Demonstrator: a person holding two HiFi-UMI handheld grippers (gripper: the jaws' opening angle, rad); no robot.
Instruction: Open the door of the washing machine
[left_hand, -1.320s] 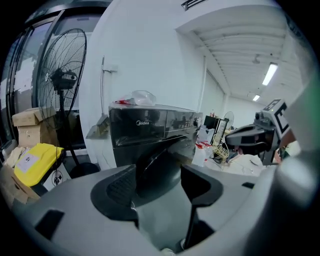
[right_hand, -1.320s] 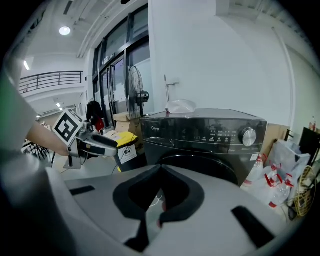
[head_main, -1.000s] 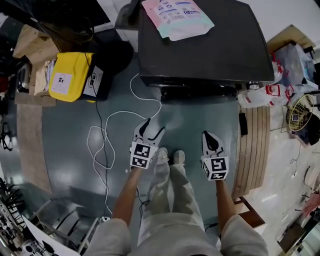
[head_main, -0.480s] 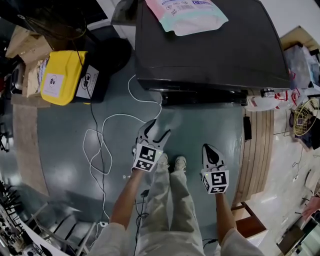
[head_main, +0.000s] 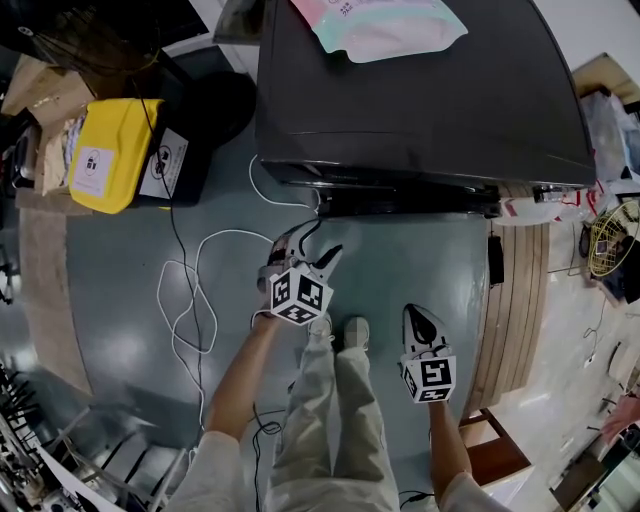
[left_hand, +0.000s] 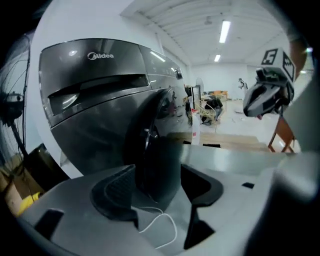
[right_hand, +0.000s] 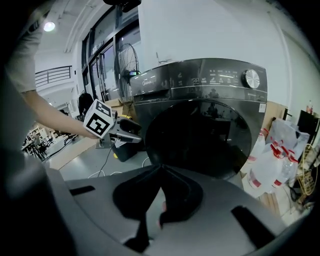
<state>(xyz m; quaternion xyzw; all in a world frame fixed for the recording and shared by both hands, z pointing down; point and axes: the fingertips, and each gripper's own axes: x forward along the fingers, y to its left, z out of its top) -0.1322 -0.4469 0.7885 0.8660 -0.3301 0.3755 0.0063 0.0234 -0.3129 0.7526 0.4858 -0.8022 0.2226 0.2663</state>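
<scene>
The dark grey washing machine (head_main: 420, 100) stands ahead of me, and its round glass door (right_hand: 200, 135) looks closed against the front. My left gripper (head_main: 308, 250) is open and held out near the machine's lower front left. In the left gripper view the door (left_hand: 155, 145) shows edge-on between the spread jaws of that gripper (left_hand: 157, 182), still apart from them. My right gripper (head_main: 420, 316) hangs back by my right leg, shut with nothing in it. In the right gripper view its closed tips (right_hand: 160, 169) point at the door.
A pink-and-white bag (head_main: 385, 22) lies on the machine's top. A white cable (head_main: 195, 285) loops over the floor on the left. A yellow-lidded bin (head_main: 110, 150) stands at far left. Wooden boards (head_main: 510, 300), bottles (head_main: 545, 205) and a wire basket (head_main: 608, 240) crowd the right.
My left gripper has moved forward toward the washing machine's front, and I have stepped closer. The right gripper has stayed low beside my leg, still shut.
</scene>
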